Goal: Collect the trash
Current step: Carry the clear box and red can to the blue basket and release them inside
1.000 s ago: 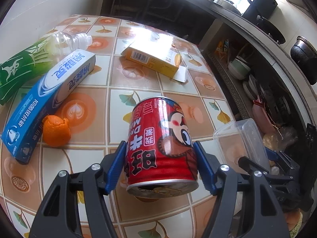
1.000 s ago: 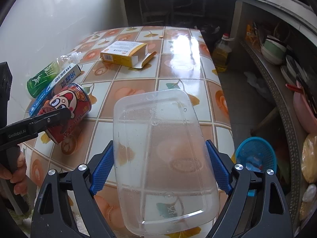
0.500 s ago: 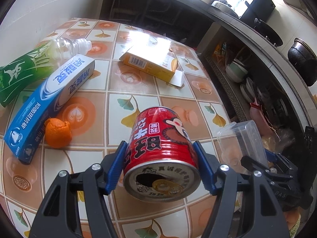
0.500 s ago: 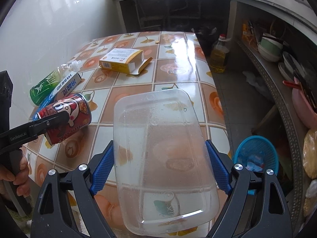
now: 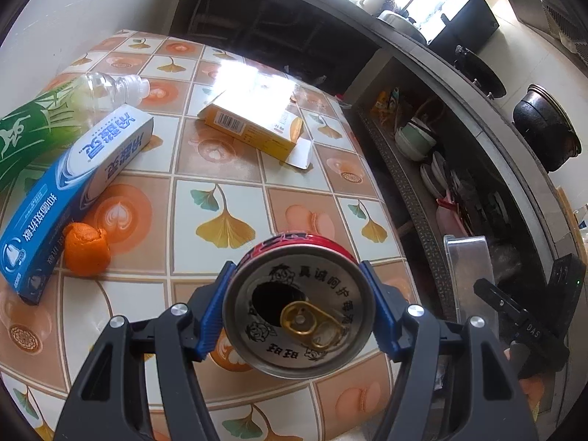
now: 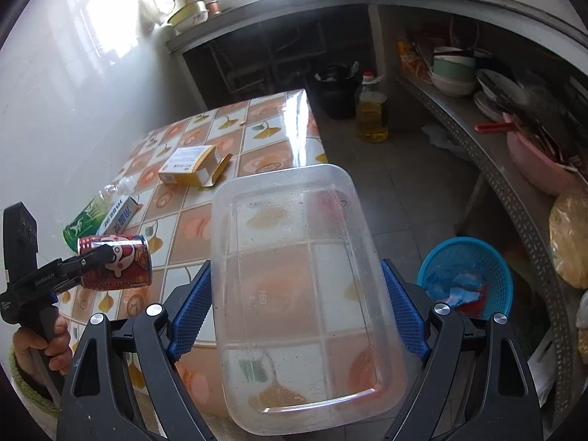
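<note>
We hold 2 grippers above the near end of a table covered in a glossy cloth of orange and white tiles with ginkgo-leaf prints (image 5: 224,183). The left gripper (image 5: 299,308) has its 2 blue-padded jaws partly open and pressed against the sides of a red cylindrical metal drink can with a cartoon face (image 5: 299,308); the can is clear of the table, lying on its side with its opened silver top and gold pull tab toward the camera. In the right wrist view, this can (image 6: 117,266) hangs at the left above the table edge, and a hand (image 6: 44,345) grips the handle below it. The right gripper (image 6: 297,308) has its jaws set wide and pressed on the 2 long sides of a clear rectangular plastic food container (image 6: 297,286), which is held off the table, over its near corner. Beyond it, on the floor, stands a round blue plastic mesh basket (image 6: 466,257) with scraps inside. 4 items lie on the table: a piece of orange peel (image 5: 86,250), touching a long blue and white toothpaste carton (image 5: 70,198); a clear plastic bottle with a green label (image 5: 55,125) just behind the carton; and an open yellow cardboard box (image 5: 257,125) well apart, toward the far side.
</note>
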Tool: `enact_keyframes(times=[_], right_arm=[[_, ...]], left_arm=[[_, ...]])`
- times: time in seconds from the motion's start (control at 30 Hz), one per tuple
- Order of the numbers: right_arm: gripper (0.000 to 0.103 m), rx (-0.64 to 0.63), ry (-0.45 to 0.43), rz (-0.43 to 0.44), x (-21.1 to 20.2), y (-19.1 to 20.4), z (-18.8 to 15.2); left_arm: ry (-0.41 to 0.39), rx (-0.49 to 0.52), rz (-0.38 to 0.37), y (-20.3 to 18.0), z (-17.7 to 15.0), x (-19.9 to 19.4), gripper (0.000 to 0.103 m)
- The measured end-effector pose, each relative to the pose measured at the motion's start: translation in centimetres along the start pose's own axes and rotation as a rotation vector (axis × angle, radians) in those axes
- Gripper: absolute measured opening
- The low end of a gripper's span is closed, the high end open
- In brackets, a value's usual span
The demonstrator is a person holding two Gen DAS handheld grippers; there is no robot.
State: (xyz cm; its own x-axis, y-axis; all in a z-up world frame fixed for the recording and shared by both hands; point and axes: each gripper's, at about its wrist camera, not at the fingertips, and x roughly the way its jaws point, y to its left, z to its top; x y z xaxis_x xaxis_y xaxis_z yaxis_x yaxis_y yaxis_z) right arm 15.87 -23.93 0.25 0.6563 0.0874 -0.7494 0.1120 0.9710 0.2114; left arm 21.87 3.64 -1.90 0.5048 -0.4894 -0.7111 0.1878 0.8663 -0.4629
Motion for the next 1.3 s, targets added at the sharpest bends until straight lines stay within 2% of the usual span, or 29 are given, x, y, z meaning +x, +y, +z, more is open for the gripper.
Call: enact_keyframes(times=[0.27, 0.43, 0.67, 0.83, 0.93, 1.07, 1.17, 1.3], right_arm=[[0.082, 0.103, -0.017, -0.009, -1.1, -4.0, -0.8], [0.082, 0.172, -0.055, -0.068, -2.9, -7.5, -1.5], [0.082, 0.354, -0.118, -0.187, -6.3, -15.0, -3.8], [0.082, 0.485, -0.083, -0.233, -5.6, -19.9, -7.2], [0.082, 0.570, -0.041, -0.222, -3.5, -22.3, -9.1], [0.082, 0.666, 0.022, -0.205, 0.2, -25.1, -11.3], [0.082, 0.719, 0.062, -0.204, 2.8, -26.8, -12.3], [0.082, 0.770, 0.110, -0.222, 5.6, -28.5, -12.8]], left_arm=[[-0.007, 0.012, -0.027, -0.8, 0.0, 0.3, 0.064], [-0.013, 0.045, -0.057, -2.6, 0.6, 0.3, 0.064], [0.036, 0.175, -0.154, -10.2, 2.0, 2.6, 0.064], [0.174, 0.294, -0.253, -18.4, 1.8, 7.3, 0.064], [0.281, 0.369, -0.275, -23.1, 0.9, 11.7, 0.064], [0.424, 0.446, -0.223, -28.0, -0.6, 18.9, 0.064], [0.525, 0.505, -0.147, -31.3, -2.2, 25.0, 0.064], [0.621, 0.545, -0.064, -33.9, -4.2, 31.8, 0.064]])
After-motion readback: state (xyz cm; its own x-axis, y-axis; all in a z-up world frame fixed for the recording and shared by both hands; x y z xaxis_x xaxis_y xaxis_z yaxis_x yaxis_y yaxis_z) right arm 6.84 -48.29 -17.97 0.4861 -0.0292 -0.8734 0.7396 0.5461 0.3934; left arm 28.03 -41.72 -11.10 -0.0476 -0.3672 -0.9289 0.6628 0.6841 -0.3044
